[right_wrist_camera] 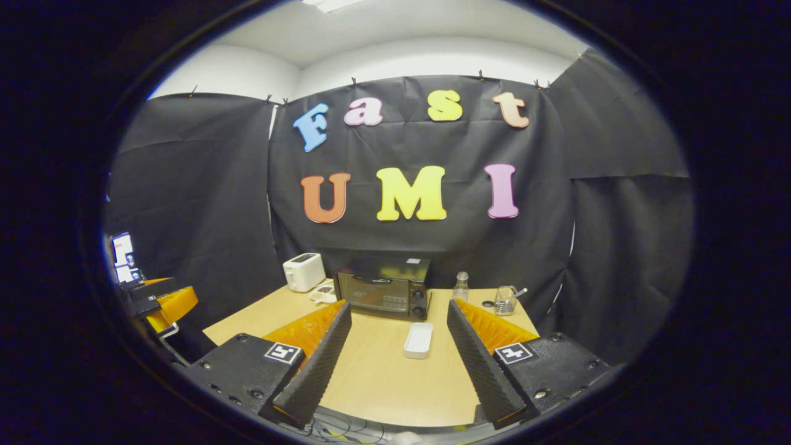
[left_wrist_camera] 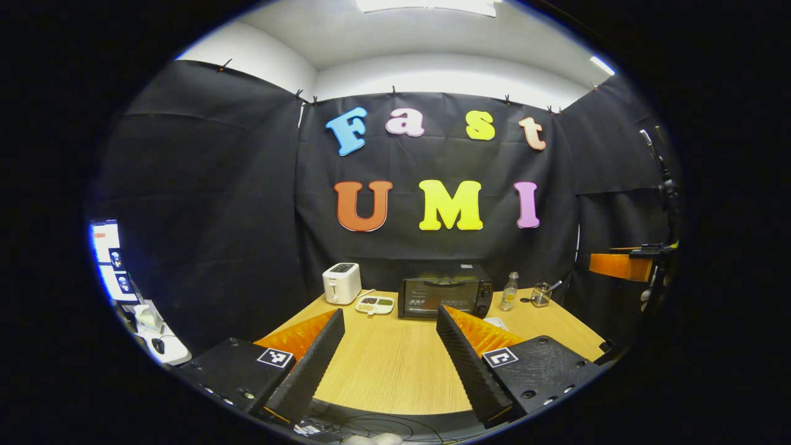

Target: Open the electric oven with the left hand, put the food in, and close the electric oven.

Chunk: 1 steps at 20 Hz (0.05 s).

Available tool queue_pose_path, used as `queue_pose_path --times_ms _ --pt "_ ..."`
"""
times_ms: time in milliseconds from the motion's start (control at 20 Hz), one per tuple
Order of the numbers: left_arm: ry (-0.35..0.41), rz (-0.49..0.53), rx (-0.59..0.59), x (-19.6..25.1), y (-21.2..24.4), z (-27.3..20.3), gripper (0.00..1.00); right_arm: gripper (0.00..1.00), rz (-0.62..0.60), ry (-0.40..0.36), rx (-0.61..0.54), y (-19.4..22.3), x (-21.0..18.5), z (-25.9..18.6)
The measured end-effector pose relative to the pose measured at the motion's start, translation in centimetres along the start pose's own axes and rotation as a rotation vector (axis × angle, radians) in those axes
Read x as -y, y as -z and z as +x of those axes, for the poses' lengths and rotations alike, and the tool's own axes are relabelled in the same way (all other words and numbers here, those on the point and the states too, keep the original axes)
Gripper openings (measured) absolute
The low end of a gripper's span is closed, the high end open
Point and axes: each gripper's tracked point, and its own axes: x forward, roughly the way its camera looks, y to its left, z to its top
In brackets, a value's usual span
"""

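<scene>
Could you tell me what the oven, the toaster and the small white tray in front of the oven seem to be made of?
The oven looks like black painted metal with a glass door: its front pane shows reflections. The toaster has a smooth white shell, probably plastic, though it is too small to be sure. The white tray looks matte, plastic or ceramic; I cannot tell which.

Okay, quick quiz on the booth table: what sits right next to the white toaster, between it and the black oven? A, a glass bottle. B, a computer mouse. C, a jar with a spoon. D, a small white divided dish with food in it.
D: in the left gripper view a small divided dish with food lies on the table between the toaster and the closed oven; the bottle and jar stand on the oven's other side.
</scene>
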Motion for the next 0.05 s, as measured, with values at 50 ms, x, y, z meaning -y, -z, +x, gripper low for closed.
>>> queue_pose_path --times_ms 50 --pt "0.023 0.011 0.009 0.74 -0.35 0.22 0.86 0.99 -0.002 0.017 0.007 -0.05 0.28 -0.46"
